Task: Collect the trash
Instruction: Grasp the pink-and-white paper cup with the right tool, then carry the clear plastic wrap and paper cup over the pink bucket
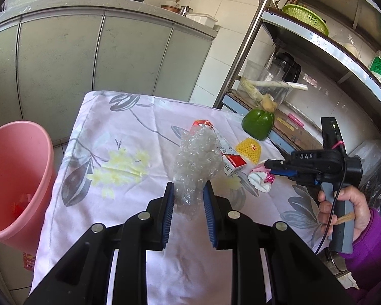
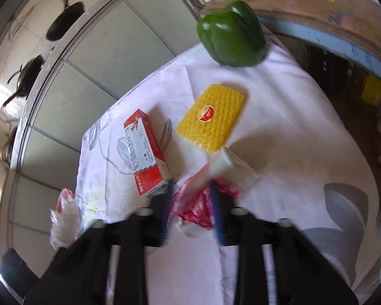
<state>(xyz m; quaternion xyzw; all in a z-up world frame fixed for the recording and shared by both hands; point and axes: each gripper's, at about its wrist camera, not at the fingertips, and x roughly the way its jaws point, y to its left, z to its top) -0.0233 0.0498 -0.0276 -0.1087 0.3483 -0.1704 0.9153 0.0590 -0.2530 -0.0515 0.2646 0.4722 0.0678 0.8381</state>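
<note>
My left gripper (image 1: 189, 190) is shut on a crumpled clear plastic wad (image 1: 198, 162) and holds it above the flowered tablecloth (image 1: 129, 137). A pink bin (image 1: 17, 178) stands at the table's left. My right gripper (image 2: 191, 186) is shut on a pink-and-white wrapper (image 2: 198, 200), which also shows in the left wrist view (image 1: 260, 176). A red-and-white carton (image 2: 146, 155) lies just left of it, a yellow foam net (image 2: 212, 119) just beyond. The right gripper (image 1: 271, 165) shows in the left wrist view at the table's right side.
A green pepper (image 2: 232, 34) sits at the table's far right corner. A metal rack (image 1: 304, 81) with containers and a green basket stands to the right. Grey cabinets (image 1: 89, 58) with woks on top lie behind the table.
</note>
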